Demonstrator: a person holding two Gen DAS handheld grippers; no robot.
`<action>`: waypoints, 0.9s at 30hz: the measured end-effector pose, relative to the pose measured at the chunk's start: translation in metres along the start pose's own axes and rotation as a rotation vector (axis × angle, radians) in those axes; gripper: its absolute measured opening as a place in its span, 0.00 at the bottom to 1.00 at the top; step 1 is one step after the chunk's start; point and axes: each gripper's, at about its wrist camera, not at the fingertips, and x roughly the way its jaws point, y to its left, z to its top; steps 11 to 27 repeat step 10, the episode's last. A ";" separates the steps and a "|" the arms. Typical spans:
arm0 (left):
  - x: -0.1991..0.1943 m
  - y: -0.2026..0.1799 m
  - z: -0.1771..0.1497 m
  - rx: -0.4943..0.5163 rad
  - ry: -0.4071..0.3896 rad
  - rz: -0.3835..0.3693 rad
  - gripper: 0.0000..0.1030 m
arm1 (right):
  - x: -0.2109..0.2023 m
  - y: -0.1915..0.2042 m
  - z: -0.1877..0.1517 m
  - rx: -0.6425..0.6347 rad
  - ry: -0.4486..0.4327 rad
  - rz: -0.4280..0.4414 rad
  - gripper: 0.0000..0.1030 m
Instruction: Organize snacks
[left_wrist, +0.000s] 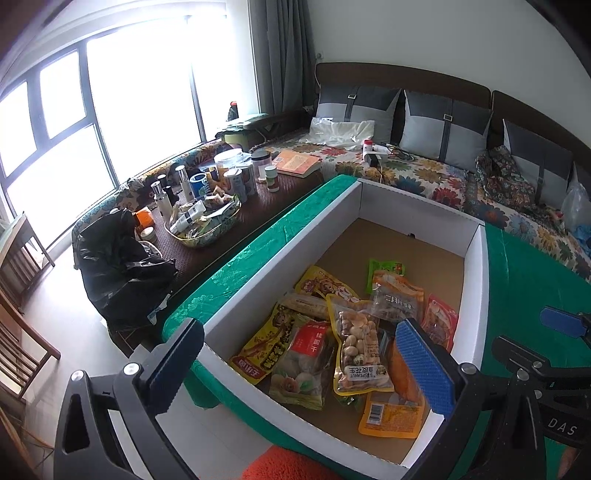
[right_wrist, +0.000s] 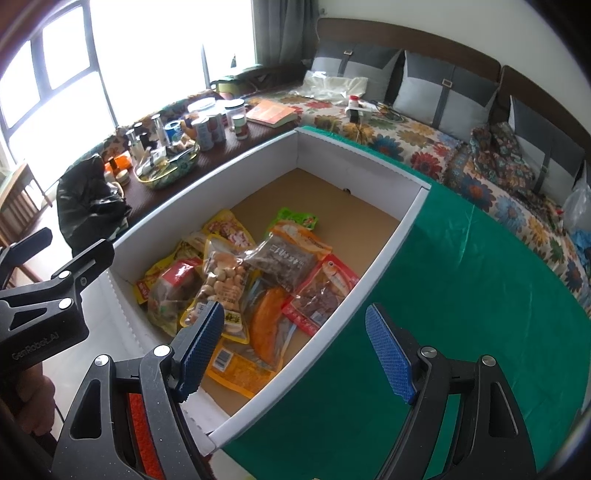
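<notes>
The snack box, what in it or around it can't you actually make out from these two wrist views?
- Orange packet: left wrist view, its front hidden by the left gripper finger and peanut bag.
- Green packet: right wrist view, mostly under other bags, label too small.
- Box near corner: right wrist view, hidden behind the right gripper.
- Jars on the side table: labels too small.

Bright daylight pours through a dark-framed window (left_wrist: 92, 110) beside grey curtains (left_wrist: 280, 55). Below a white wall (left_wrist: 443, 37), a dark-backed sofa (left_wrist: 406, 77) (floral cover, grey cushions (left_wrist: 443, 125)) wraps around a cluttered dark table (left_wrist: 229, 218). The floor (left_wrist: 62, 314) is pale.
</notes>
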 end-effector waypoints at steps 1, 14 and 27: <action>0.000 0.000 0.000 0.000 -0.001 0.000 1.00 | 0.000 0.000 0.000 -0.001 0.001 -0.001 0.80; 0.005 0.000 -0.002 -0.005 0.016 -0.004 1.00 | 0.003 0.000 -0.002 0.007 0.010 0.014 0.80; 0.005 0.000 -0.002 -0.005 0.016 -0.004 1.00 | 0.003 0.000 -0.002 0.007 0.010 0.014 0.80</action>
